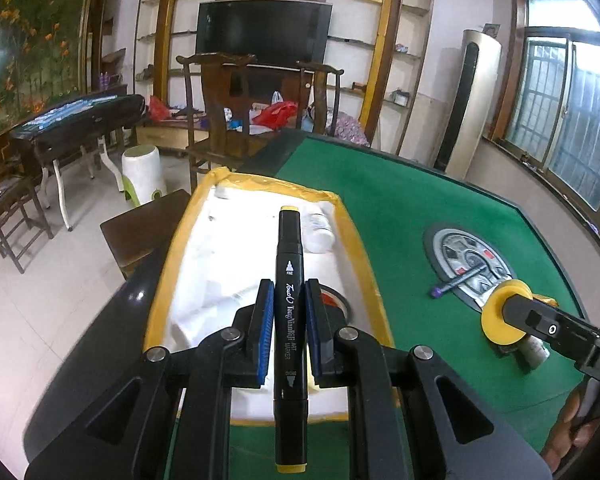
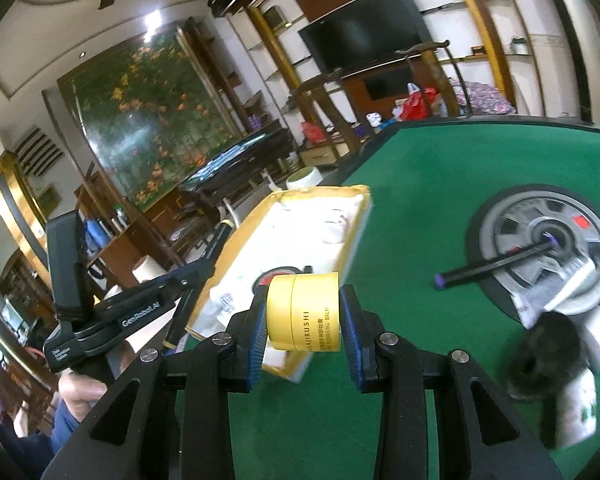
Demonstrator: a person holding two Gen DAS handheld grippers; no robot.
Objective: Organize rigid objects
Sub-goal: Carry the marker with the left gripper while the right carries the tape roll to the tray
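Note:
My left gripper (image 1: 289, 298) is shut on a black art marker (image 1: 289, 280) with yellow end caps, held lengthwise over the white tray with a yellow taped rim (image 1: 360, 248). My right gripper (image 2: 303, 312) is shut on a yellow round jar (image 2: 304, 312) of cleansing balm, lifted above the green felt just right of the tray (image 2: 352, 232). From the left wrist view the jar (image 1: 504, 312) and the right gripper show at the right. In the tray lie a white bottle (image 1: 319, 232) and a round red and black thing (image 2: 278, 274).
On the green table (image 1: 400, 208) a round grey hub (image 2: 540, 240) carries a black pen with a purple tip (image 2: 496, 264). White bottles and a dark blurred object (image 2: 548, 356) sit at the near right. Wooden chairs (image 1: 220, 112) stand behind the table's far edge.

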